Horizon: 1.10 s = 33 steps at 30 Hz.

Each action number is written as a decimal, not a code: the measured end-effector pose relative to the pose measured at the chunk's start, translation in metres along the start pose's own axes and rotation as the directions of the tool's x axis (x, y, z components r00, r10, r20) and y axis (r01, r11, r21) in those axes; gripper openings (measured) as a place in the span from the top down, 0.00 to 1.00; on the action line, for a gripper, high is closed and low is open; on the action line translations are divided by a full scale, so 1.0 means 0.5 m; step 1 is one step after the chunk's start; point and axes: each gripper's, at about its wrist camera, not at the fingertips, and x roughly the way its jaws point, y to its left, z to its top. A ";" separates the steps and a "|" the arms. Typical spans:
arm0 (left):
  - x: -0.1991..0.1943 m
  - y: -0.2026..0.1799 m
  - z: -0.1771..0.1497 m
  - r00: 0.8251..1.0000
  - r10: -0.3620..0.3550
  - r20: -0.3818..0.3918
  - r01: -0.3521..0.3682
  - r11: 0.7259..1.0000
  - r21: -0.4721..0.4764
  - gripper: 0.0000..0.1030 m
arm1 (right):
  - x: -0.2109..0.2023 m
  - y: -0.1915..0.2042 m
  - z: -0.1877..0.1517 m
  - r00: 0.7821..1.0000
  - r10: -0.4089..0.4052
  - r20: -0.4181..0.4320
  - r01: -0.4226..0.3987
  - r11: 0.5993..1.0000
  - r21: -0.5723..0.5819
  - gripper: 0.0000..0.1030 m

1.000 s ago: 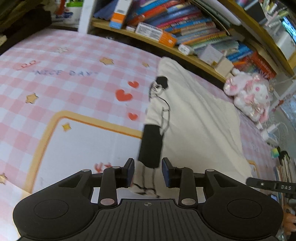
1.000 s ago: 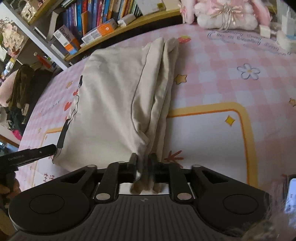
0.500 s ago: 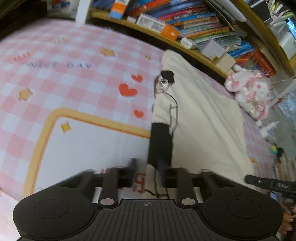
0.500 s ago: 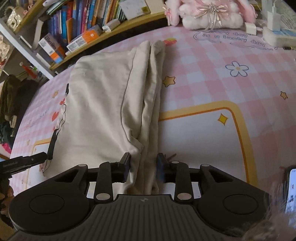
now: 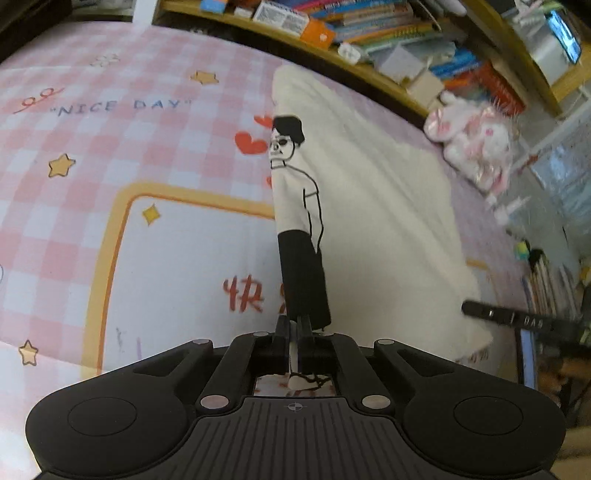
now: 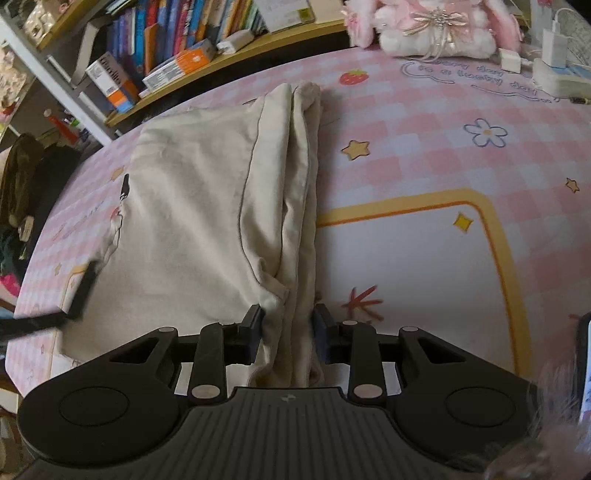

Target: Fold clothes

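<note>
Meanwhile left claw point(image 5: 294, 328) pinches shirt point(image 5: 369, 221) edge — right claw point(image 6: 288, 328) gapes around folds.

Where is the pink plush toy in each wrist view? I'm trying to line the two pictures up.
Left wrist: pink plush toy at upper right, beyond the cream garment.
Right wrist: plush at top edge, right of centre.
Shared landmark: the bookshelf behind the bed.

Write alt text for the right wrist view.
The right tool sits open around the bunched near edge of a folded cream shirt lying on a pink checked tablecloth. The left tool touches the shirt's far side; bookshelves stand behind.
</note>
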 end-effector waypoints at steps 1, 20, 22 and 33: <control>0.000 0.004 0.003 1.000 0.002 -0.010 -0.002 1.000 0.012 0.94 | -0.001 0.007 -0.003 1.000 -0.013 0.004 0.013 1.000 -0.009 0.73; 0.115 0.070 0.270 0.983 -0.044 0.180 0.044 0.999 0.007 0.38 | 0.009 0.063 -0.012 0.988 -0.147 0.037 0.149 0.987 -0.063 0.62; 0.122 0.082 0.282 0.981 -0.061 0.182 0.063 0.998 -0.006 0.38 | 0.011 0.066 -0.015 0.983 -0.177 0.045 0.179 0.983 -0.050 0.53; 0.185 0.130 0.352 0.942 -0.267 0.204 0.286 0.956 -0.069 0.42 | -0.016 0.065 -0.008 0.970 -0.199 0.139 0.195 0.980 0.041 0.80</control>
